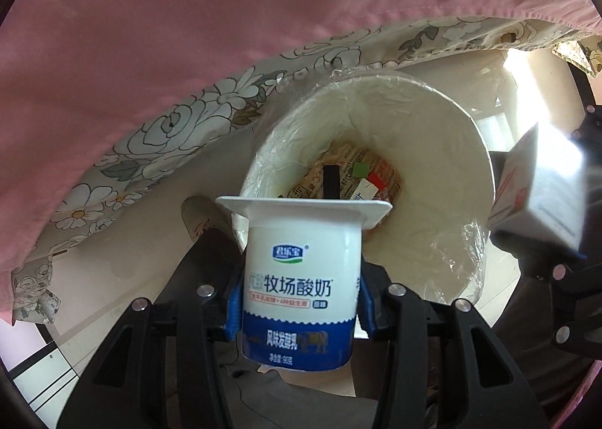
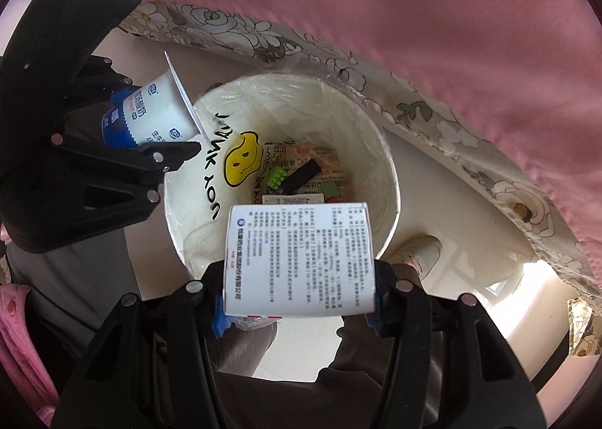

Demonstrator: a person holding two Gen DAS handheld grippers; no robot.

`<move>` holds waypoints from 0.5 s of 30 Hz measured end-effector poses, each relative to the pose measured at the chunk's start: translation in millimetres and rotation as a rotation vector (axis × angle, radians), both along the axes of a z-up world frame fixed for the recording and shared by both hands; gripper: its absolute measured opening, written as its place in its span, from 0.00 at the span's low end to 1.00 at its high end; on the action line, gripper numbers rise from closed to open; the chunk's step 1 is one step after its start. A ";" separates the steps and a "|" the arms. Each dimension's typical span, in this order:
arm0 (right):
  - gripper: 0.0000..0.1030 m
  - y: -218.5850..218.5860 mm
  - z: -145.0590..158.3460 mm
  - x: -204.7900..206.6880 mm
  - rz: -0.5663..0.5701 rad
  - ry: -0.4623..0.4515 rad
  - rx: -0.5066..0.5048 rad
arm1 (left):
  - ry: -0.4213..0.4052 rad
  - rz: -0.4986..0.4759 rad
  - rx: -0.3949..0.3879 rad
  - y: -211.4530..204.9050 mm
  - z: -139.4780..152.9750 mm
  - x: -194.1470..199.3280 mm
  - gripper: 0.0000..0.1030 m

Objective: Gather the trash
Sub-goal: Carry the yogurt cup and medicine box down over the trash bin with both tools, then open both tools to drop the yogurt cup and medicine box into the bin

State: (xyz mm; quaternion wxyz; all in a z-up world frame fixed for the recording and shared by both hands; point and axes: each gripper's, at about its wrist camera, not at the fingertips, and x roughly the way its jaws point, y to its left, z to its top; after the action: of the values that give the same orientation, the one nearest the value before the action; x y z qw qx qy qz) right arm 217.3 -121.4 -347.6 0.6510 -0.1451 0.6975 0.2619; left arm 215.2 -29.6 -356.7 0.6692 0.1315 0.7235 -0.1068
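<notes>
Cup (image 1: 299, 289) and box (image 2: 299, 259) gripped — above bin (image 2: 380, 150).

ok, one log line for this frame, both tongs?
left tongs: shut on yogurt cup | right tongs: shut on white carton | both above lined bin | bin: trash inside

Box (image 1: 534, 199) blurred in left view; bin (image 2: 376, 135) contents partly hidden behind it

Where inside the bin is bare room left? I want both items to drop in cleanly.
The bin is bare along its lined far and right walls. Its bottom centre is crowded with wrappers. The yogurt cup and box hang over opposite near rims.
</notes>
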 end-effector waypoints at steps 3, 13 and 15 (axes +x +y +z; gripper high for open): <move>0.53 1.8 -17.9 -1.2 0.004 0.032 -0.007 | 0.024 0.016 0.002 4.8 -14.8 0.4 0.47; 0.53 6.0 -66.1 -1.8 -0.013 0.101 -0.035 | 0.106 0.071 -0.003 5.0 -58.6 2.6 0.48; 0.53 7.8 -75.1 -0.2 -0.028 0.116 -0.035 | 0.116 0.083 -0.003 4.0 -66.0 2.9 0.48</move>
State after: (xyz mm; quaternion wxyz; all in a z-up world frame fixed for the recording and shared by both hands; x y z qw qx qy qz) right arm 217.0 -113.6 -422.7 0.6104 -0.1311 0.7405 0.2485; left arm 218.2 -25.7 -422.7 0.6303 0.0939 0.7657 -0.0875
